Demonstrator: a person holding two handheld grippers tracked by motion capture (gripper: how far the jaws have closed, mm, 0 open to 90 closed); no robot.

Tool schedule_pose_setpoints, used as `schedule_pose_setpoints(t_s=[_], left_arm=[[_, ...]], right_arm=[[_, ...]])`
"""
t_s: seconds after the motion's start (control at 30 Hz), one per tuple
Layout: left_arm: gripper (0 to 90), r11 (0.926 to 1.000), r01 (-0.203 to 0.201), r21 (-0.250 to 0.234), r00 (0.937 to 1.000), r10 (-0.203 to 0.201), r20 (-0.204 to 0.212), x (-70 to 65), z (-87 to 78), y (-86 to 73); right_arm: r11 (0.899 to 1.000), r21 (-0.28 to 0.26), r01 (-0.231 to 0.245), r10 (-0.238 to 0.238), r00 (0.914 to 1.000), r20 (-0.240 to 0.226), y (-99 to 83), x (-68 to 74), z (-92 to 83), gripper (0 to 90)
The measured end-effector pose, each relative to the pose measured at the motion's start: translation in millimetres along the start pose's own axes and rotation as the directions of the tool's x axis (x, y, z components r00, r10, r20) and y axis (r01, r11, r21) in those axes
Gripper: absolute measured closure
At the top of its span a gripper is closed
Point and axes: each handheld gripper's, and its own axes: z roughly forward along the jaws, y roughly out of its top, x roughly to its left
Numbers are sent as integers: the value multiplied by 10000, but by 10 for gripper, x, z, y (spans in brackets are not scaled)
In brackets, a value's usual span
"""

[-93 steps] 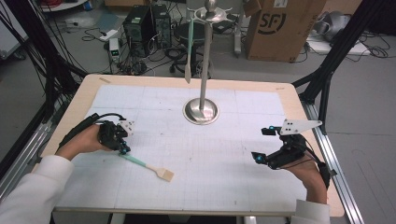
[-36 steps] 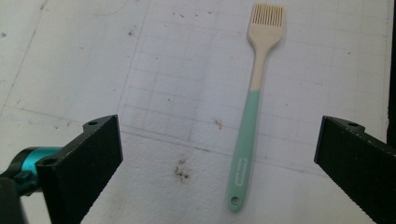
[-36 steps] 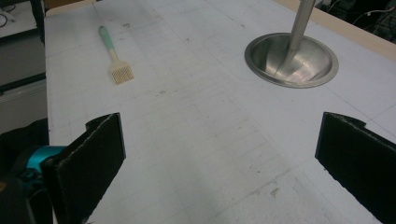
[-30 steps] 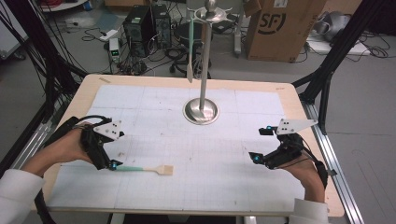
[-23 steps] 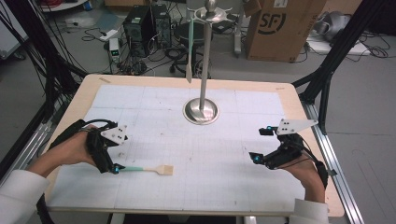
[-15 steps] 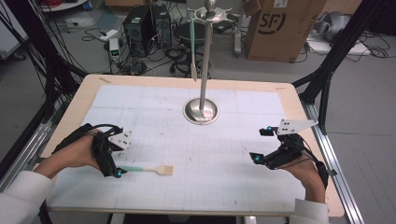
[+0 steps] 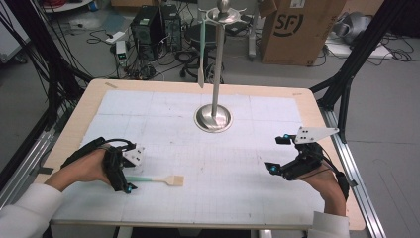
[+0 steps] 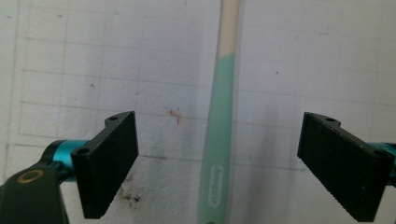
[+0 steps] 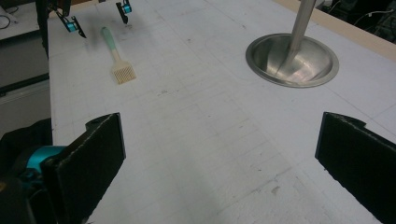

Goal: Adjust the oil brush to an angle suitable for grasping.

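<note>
Pickup not yet made: the left claw (image 8: 219, 163) stands wide, closing astride the brush (image 8: 219, 140) lying untouched on the worktop (image 7: 247, 163); lifting remains.

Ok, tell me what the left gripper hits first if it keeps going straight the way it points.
Most likely the green handle of the silicone brush: it lies on the table between the open jaws of the left gripper, which have just been closing and do not touch it yet.

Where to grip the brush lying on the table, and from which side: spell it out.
Grip the brush by its slim green handle, coming straight down from above. It lies flat, and the left gripper already straddles that end, jaws just closing, not yet touching.
</note>
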Motion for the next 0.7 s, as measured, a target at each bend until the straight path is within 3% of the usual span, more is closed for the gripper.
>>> schedule_pose_setpoints(t_s=[0.37, 0.7], left_arm=[[348, 9982, -378, 462, 9991, 368, 218, -9, 51, 12], [534, 9961, -103, 876, 9993, 71, 364, 16, 70, -3]], right_arm=[[10000, -10, 87, -87, 9999, -51, 12, 8, 12, 1], [10000, -6, 49, -49, 10000, -44, 7, 7, 9, 1]])
